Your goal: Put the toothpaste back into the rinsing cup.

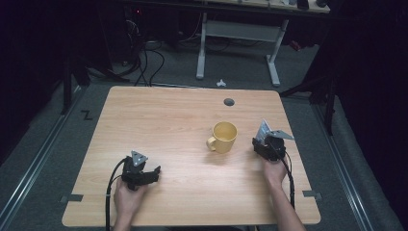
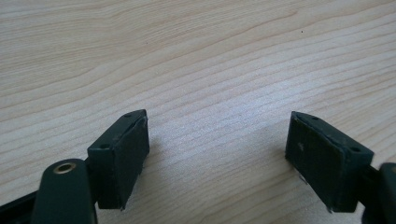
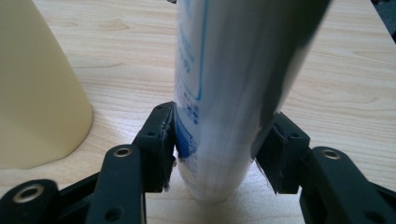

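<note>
With its pads pressed on a white tube [image 3: 224, 93] standing upright beside the yellow mug [image 1: 223, 136], the right tongs [image 3: 219, 154] grip low for stability; left tongs [image 2: 217, 154] rest open on the table [image 1: 168, 125].

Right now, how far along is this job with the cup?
Early on. The right gripper has its fingers closed on a white packet standing beside the yellow mug, which looks empty. Whatever the packet holds has not reached the mug. The left gripper rests open on the table.
</note>
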`<state>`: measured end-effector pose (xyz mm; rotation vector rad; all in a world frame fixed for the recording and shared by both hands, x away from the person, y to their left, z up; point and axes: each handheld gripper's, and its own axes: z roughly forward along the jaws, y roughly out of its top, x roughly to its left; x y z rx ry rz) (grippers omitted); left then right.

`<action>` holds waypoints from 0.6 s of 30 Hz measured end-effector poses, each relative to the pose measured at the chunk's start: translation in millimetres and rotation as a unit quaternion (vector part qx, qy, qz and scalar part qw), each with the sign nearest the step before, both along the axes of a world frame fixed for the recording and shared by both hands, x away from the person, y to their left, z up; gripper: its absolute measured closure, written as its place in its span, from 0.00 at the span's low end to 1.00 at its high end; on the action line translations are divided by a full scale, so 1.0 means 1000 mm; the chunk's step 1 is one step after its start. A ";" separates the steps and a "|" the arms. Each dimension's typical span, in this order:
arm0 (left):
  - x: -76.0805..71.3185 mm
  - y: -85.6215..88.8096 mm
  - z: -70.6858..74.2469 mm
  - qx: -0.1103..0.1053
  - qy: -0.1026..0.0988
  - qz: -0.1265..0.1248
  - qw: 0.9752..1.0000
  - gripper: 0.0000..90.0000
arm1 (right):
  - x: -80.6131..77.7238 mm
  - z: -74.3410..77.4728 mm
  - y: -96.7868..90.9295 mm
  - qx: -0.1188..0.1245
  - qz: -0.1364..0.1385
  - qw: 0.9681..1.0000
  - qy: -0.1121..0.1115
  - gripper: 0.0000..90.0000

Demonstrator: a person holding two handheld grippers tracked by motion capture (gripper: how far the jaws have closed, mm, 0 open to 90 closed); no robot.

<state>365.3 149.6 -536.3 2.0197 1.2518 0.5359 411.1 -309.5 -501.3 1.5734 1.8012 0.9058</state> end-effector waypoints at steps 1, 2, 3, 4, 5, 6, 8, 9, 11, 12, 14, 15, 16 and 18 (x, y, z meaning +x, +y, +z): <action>0.000 0.000 0.000 0.000 0.000 0.000 1.000 0.25 | 0.000 0.000 0.000 0.000 0.000 1.000 0.000 0.57; 0.000 0.000 0.000 0.000 0.000 0.000 1.000 0.25 | 0.000 0.000 0.000 -0.002 0.002 1.000 -0.003 0.58; 0.000 0.000 0.000 0.000 0.000 0.000 1.000 0.25 | 0.000 0.000 0.000 -0.002 0.002 1.000 -0.003 0.58; 0.000 0.000 0.000 0.000 0.000 0.000 1.000 0.25 | 0.000 -0.001 0.000 -0.001 0.002 1.000 -0.004 0.58; 0.000 0.000 0.000 0.000 0.000 0.000 1.000 0.25 | 0.001 -0.001 0.000 -0.001 0.003 1.000 -0.006 0.59; 0.000 0.000 0.000 0.000 0.000 0.000 1.000 0.25 | 0.001 -0.001 0.000 -0.003 0.005 1.000 -0.007 0.59; 0.000 0.000 0.000 0.000 0.000 0.000 1.000 0.25 | 0.001 -0.001 0.000 -0.004 0.007 1.000 -0.009 0.60; 0.000 0.000 0.000 0.000 0.000 0.000 1.000 0.25 | 0.001 -0.001 0.000 -0.004 0.007 1.000 -0.009 0.60; 0.000 0.000 0.000 0.000 0.000 0.000 1.000 0.25 | 0.001 -0.001 0.000 -0.005 0.009 1.000 -0.010 0.61; 0.000 0.000 0.000 0.000 0.000 0.000 1.000 0.25 | 0.001 -0.001 0.000 -0.004 0.009 1.000 -0.009 0.61; 0.000 0.000 0.000 0.000 0.000 0.000 1.000 0.25 | 0.001 -0.001 -0.001 -0.004 0.011 1.000 -0.010 0.62; 0.000 0.000 0.000 0.000 0.000 0.000 1.000 0.25 | 0.001 -0.001 -0.001 -0.004 0.011 1.000 -0.010 0.62; 0.000 0.000 0.000 0.000 0.000 0.000 1.000 0.25 | 0.001 -0.001 -0.001 -0.004 0.012 1.000 -0.010 0.62; 0.000 0.000 0.000 0.000 0.000 -0.001 1.000 0.25 | 0.001 -0.001 -0.001 -0.006 0.013 1.000 -0.009 0.64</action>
